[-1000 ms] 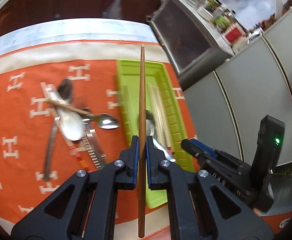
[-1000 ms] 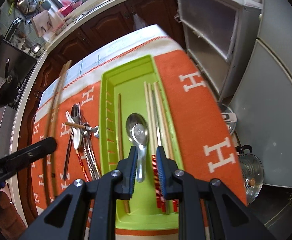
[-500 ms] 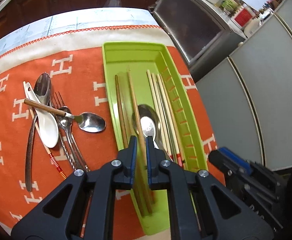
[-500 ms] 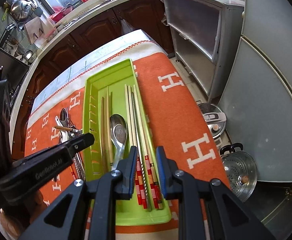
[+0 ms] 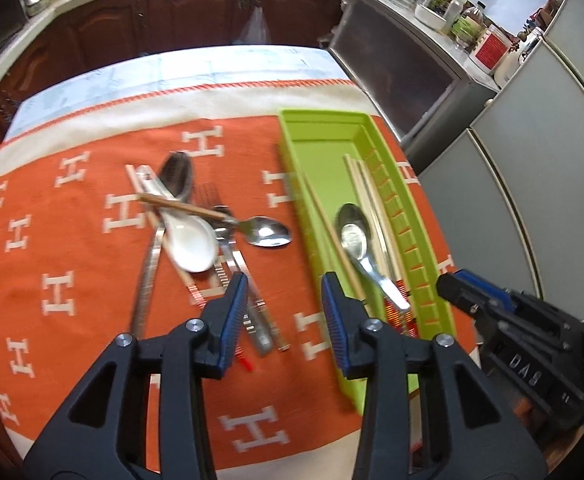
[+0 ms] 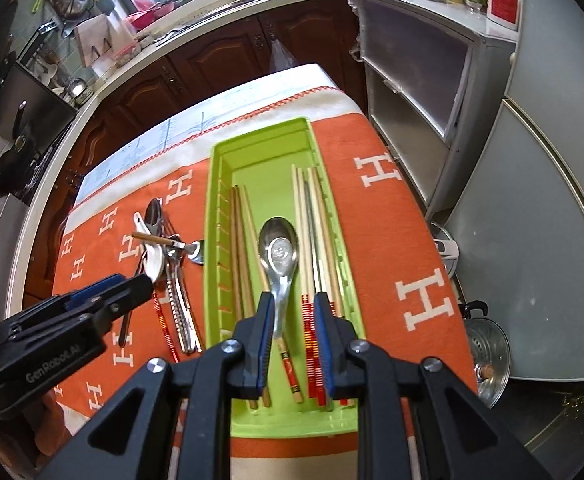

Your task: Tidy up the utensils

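Left claw (image 5: 285,295) just parted, empty, above orange cloth (image 5: 72,264) beside green tray (image 6: 220,168). Right claw (image 6: 292,312) narrowly apart over tray's spoon (image 6: 280,252), gripping nothing. Loose utensils (image 5: 196,224) piled left.

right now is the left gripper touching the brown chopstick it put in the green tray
Apart. The left wrist view shows the left gripper open and empty over the cloth, with the brown chopstick lying in the green tray.

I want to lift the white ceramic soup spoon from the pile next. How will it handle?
The white ceramic soup spoon looks glazed and smooth, so the pads may slip. A wooden-handled metal spoon lies across it, so lifting would likely drag that along. Being ceramic, it probably chips if dropped.
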Demonstrator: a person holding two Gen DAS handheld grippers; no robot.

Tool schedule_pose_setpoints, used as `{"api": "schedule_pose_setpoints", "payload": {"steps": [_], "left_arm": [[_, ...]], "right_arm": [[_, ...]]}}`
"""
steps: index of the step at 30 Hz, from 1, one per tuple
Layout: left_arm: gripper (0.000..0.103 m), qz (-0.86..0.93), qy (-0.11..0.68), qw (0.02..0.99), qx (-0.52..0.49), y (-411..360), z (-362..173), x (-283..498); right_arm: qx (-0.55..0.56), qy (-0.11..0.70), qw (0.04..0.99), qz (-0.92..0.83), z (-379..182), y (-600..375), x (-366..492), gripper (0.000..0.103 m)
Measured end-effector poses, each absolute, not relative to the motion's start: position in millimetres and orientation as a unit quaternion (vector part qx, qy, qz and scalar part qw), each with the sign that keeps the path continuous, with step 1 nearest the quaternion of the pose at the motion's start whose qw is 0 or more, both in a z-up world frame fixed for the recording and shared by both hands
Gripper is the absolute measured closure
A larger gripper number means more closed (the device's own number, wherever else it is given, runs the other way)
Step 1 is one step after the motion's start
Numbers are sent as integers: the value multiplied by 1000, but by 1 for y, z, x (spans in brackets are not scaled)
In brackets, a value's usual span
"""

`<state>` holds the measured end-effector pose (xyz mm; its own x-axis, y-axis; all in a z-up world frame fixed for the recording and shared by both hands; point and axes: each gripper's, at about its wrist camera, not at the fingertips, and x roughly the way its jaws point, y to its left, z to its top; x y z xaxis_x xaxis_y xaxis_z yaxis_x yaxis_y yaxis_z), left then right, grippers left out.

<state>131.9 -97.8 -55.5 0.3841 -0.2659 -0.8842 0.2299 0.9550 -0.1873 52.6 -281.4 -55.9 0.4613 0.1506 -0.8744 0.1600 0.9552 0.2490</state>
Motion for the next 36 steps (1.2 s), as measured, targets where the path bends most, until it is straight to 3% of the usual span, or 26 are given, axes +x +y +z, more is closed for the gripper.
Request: {"api": "schedule_pose_setpoints", "payload": {"steps": [20, 23, 36], "left_arm": [[68, -38, 514, 857, 7, 48, -23, 143], [68, -34, 520, 853, 11, 50, -32, 156], [68, -50, 603, 796, 9, 36, -132, 201]], "right_arm": [[56, 518, 846, 117, -21, -179, 108, 74], [33, 523, 841, 138, -27, -163, 130, 68], [-38, 572, 796, 193, -103, -110, 207, 68]]}}
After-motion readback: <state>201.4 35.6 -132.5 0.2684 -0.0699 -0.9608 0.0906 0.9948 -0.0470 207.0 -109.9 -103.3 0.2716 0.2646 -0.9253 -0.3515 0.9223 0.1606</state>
